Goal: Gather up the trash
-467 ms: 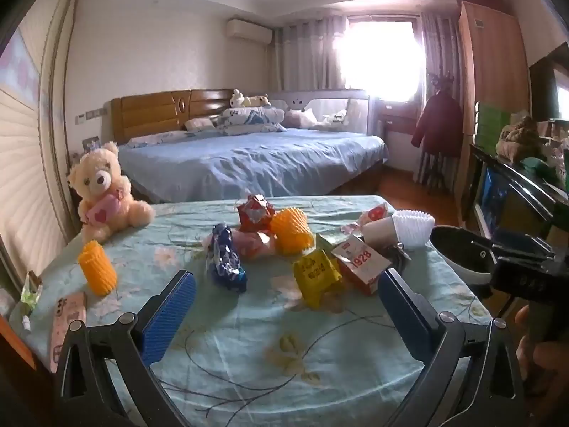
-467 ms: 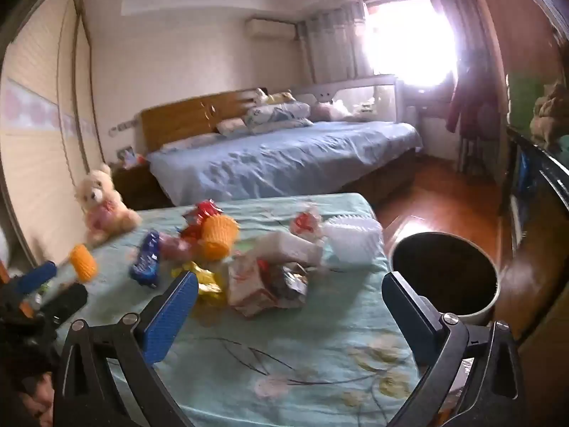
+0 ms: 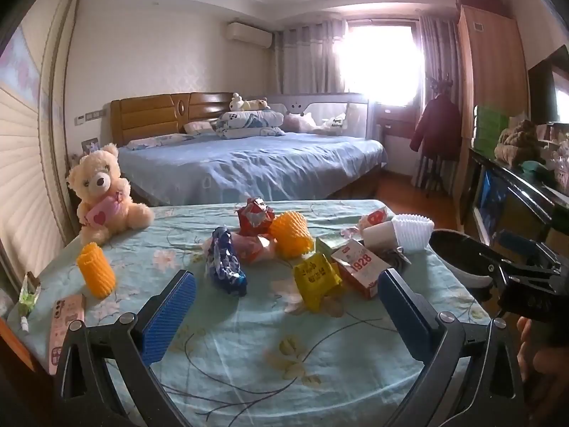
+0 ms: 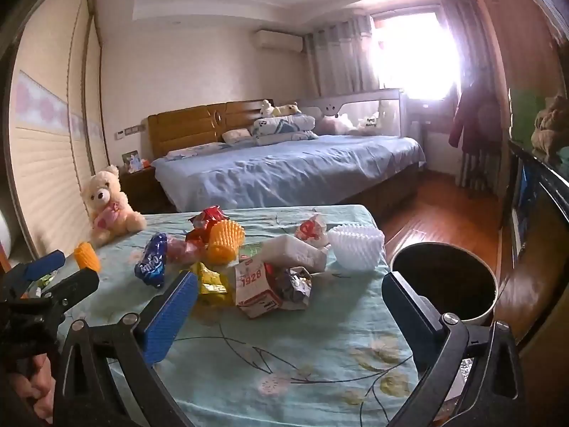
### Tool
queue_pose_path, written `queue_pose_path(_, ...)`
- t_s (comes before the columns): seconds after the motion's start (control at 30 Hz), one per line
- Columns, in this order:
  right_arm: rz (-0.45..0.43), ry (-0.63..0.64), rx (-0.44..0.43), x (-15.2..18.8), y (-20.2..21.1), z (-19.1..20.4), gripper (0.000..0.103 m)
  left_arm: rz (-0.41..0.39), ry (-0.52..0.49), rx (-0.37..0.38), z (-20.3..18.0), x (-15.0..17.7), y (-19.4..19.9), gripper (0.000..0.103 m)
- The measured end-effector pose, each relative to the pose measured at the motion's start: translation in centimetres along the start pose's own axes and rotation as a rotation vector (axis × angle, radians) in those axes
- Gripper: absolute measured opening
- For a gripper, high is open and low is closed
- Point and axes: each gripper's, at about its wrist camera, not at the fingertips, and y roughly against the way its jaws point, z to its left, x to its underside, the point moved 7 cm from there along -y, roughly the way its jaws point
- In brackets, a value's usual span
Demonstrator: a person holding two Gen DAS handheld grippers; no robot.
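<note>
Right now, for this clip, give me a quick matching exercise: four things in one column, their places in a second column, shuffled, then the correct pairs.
Things:
1. teddy bear
2. bin
3. pink phone
4. yellow packet

Places:
A. on the floor beside the table's right edge
B. in the pile of wrappers mid-table
C. sitting at the table's far left corner
D. lying flat at the table's near left edge

Pairs: 1-C, 2-A, 3-D, 4-B
</note>
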Motion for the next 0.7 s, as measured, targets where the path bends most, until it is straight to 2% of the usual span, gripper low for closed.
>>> queue_pose_path(0.7, 0.013, -0.003, -0.02, 0.46, -0.38, 0.47, 0.103, -0.007, 0.002, -0.006, 0.35, -0.31, 0.2, 0.099)
